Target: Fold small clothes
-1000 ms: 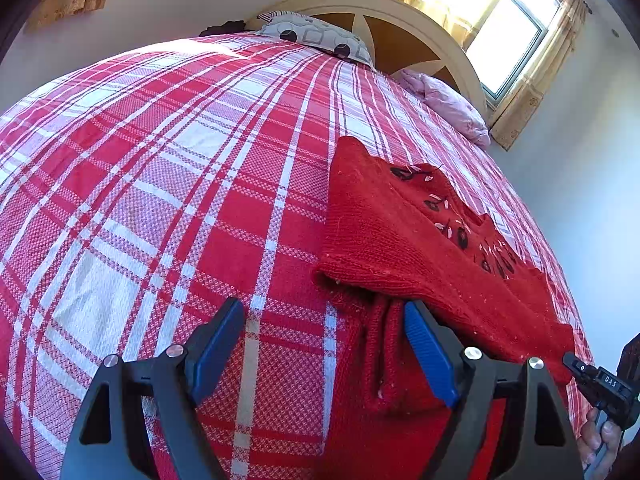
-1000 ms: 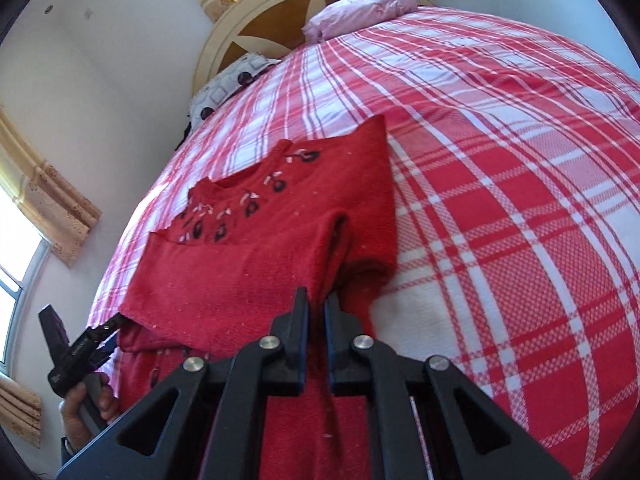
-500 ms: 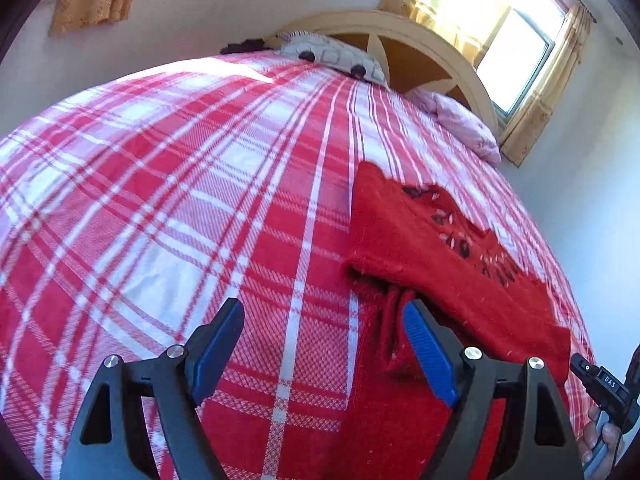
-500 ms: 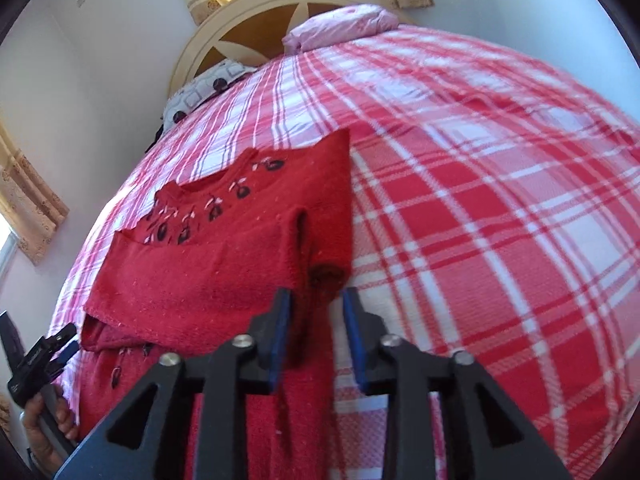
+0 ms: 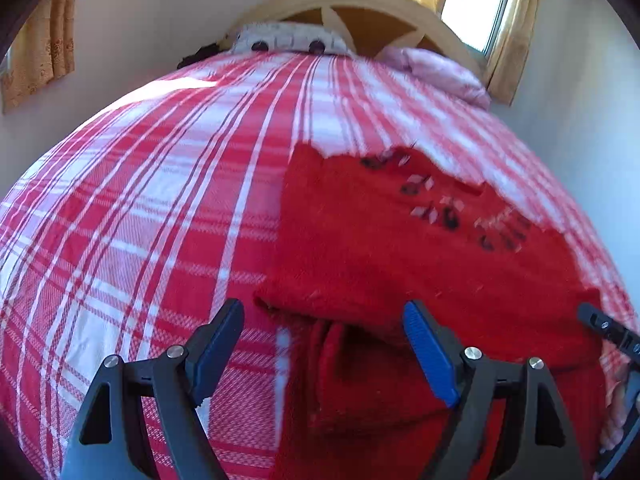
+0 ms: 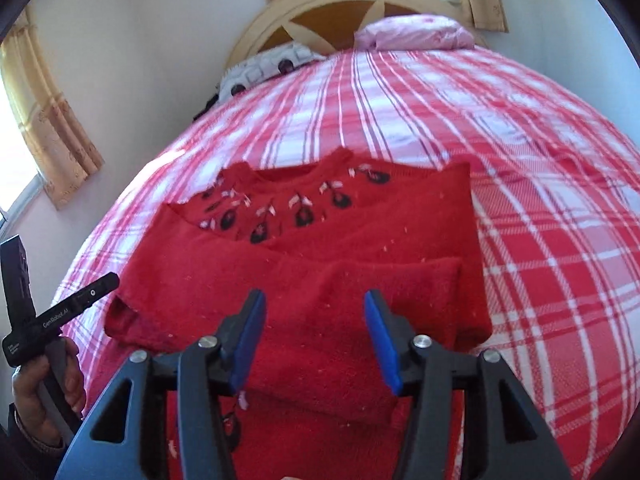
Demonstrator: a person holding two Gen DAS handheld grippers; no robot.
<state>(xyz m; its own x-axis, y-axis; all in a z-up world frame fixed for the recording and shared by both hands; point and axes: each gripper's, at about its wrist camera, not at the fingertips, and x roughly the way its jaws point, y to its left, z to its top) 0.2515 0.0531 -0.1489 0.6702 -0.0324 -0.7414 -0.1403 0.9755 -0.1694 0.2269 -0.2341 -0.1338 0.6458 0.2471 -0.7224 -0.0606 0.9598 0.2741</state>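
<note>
- a red sweater, fuzzy knit with dark cherry shapes stitched round the collar, lies on my plaid bedspread of red and white woven checks.
- its neckline points toward the curved wooden headboard; both sleeves are folded across the front, so its width runs across the bed.
- my left gripper is released, blue pads wide apart above the sweater's left edge, holding nothing.
- my right gripper is also spread, empty, over the folded sleeve.
- only the right camera shows the whole collar and my left hand on its handle; the left camera's far edge is blurred.
</note>
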